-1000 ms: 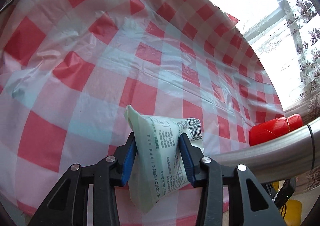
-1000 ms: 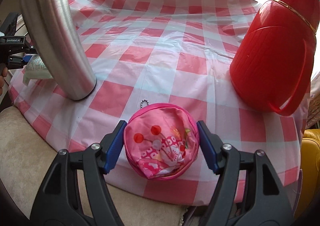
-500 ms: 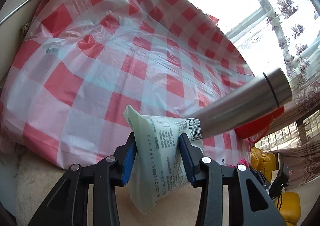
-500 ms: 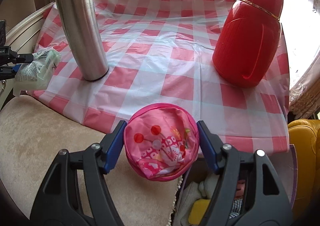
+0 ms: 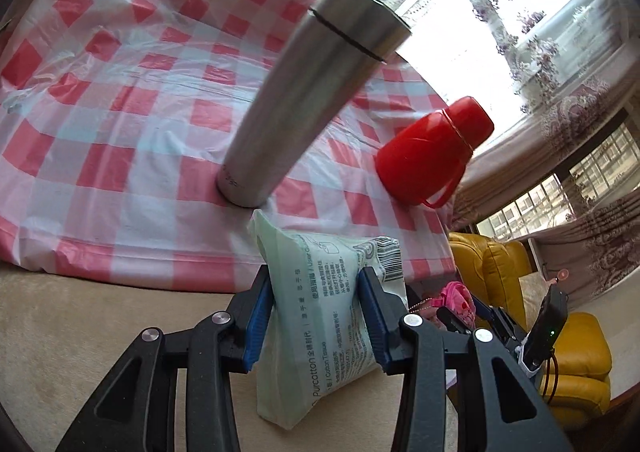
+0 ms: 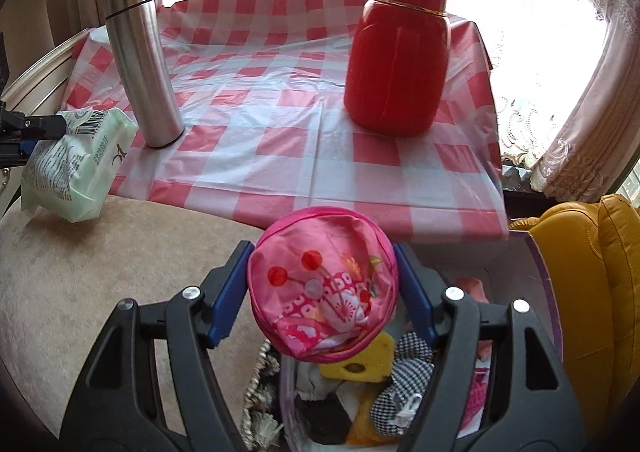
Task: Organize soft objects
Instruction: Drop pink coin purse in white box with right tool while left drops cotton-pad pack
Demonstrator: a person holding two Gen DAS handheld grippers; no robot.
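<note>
Both grippers withdrew, holding one tissue pack (image 5: 320, 316), one pouch (image 6: 322, 288).

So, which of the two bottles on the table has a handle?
The red flask on the right; its loop handle shows in the left wrist view. The steel thermos is a plain cylinder.

My left gripper (image 5: 316, 316) carries the tissue pack (image 5: 324, 316) back off the table (image 6: 280, 124), over the beige cushion (image 6: 120, 252). My right gripper (image 6: 322, 292) brings the pink pouch (image 6: 322, 288) above the box (image 6: 544, 272) of soft things.
</note>
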